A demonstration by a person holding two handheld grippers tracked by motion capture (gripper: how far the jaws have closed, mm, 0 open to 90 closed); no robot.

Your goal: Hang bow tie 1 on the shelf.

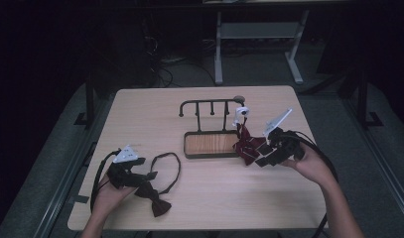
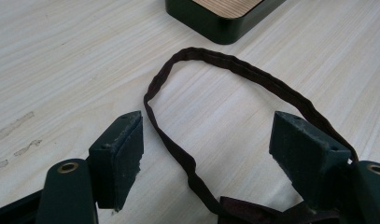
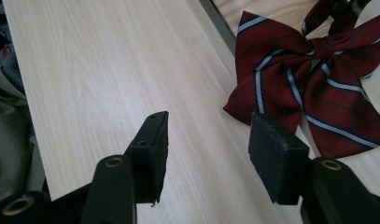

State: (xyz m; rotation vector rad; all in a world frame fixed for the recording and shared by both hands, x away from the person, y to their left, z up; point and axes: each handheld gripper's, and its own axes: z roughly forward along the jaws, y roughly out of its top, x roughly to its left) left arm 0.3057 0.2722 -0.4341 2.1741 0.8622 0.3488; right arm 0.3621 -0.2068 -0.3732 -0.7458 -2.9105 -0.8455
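Nearest, at the lower left of the high view: left gripper (image 1: 151, 175), black, with a grey three-cornered plate on top, held in a hand (image 1: 106, 196) coming in from the bottom edge. Jaws spread wide in the left gripper view, pads clear of everything, grasping nothing. Between them on the pale wooden table (image 1: 199, 198): the thin dark brown strap loop (image 2: 234, 65) of a plain dark brown bow tie (image 1: 155, 198). Strap running just beside the left pad (image 2: 124, 154) and behind the right one; bow's knot at the bottom edge of that view, low between the 2 jaws. Bow itself at lower centre-left of the high view, loop stretching up and right from it.

Farther in, at centre right of the high view: right gripper (image 1: 258, 151), also black with a grey plate, in the other hand (image 1: 311, 166). Jaws released and apart in the right gripper view, bare table between the 2 pads, holding nothing. Just past the right pad, in the upper right of that view: a dark red bow tie with white and navy stripes (image 3: 313, 79), flat on the table.

Beyond, at centre of the high view: a dark green stand with a wood-grain base tray (image 1: 209, 145) and a rail of pegs above. Striped bow against the tray's right end, its white clasp (image 1: 240, 115) up by the rail's right end.
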